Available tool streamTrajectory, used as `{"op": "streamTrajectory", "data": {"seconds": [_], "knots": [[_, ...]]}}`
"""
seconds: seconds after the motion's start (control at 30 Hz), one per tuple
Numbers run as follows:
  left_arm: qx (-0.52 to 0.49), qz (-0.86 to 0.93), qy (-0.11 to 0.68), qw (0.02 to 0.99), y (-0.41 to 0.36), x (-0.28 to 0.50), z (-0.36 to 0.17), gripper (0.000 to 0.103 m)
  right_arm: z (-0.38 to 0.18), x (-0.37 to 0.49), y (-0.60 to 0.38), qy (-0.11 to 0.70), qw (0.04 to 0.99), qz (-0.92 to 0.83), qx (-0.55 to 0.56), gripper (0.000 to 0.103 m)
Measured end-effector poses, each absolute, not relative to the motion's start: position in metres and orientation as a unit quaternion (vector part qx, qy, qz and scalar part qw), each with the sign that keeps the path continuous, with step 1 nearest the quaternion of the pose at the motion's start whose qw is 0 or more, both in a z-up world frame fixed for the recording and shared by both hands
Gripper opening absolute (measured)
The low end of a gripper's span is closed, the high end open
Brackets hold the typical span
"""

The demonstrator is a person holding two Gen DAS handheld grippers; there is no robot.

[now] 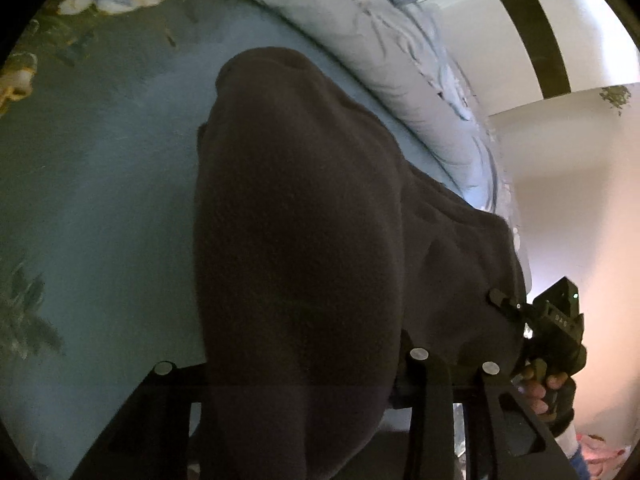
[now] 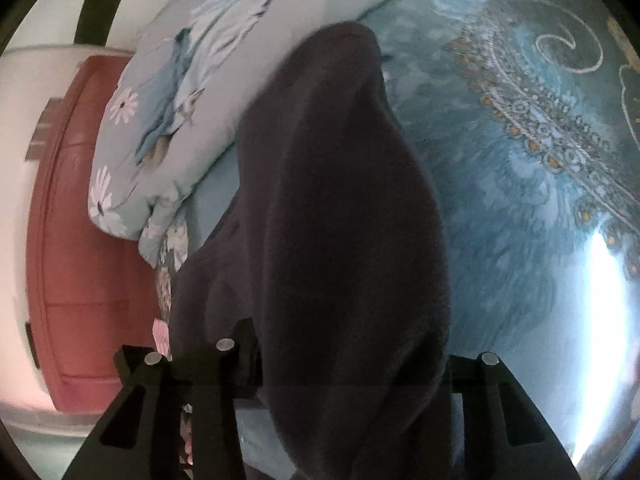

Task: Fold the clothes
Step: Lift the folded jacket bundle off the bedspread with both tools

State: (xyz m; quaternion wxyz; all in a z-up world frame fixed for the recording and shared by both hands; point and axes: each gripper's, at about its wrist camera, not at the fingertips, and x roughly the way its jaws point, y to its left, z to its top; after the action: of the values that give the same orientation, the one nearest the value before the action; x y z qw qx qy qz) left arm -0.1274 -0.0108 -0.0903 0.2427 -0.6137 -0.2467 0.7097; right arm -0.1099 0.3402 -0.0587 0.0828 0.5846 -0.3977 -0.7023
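Both the left gripper [image 1: 296, 376] and right gripper [image 2: 344, 360] clamp the dark garment [image 1: 296, 220], filling each frame's centre above the blue bedspread [image 1: 100, 200].

Bed: blue patterned bedspread [image 2: 520, 168], glare near its foot.
Quilt: pale floral quilt [image 2: 168, 128], bunched along the bed's edge.
Door: red door [image 2: 80, 240] beyond the quilt.
Walls: white wall [image 1: 560, 208], dark vertical stripe [image 1: 528, 28].

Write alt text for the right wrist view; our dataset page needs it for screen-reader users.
A dark fleece garment drapes over the right tool, hiding its tips, above a teal patterned bedspread. A floral duvet is bunched at left.
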Motion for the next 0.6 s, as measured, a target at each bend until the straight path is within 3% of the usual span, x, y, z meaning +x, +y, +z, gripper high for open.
{"op": "streamTrajectory", "data": {"seconds": [0.3, 0.6], "knots": [[-0.586, 0.735, -0.251, 0.229, -0.081, -0.085, -0.033, 0.041, -0.01, -0.094, 0.307, -0.391, 0.15, -0.711, 0.565, 0.041], [-0.518, 0.805, -0.194, 0.213, -0.096, -0.044, 0.08, 0.041, 0.042, -0.073, 0.296, -0.391, 0.216, -0.72, 0.53, 0.04]]}}
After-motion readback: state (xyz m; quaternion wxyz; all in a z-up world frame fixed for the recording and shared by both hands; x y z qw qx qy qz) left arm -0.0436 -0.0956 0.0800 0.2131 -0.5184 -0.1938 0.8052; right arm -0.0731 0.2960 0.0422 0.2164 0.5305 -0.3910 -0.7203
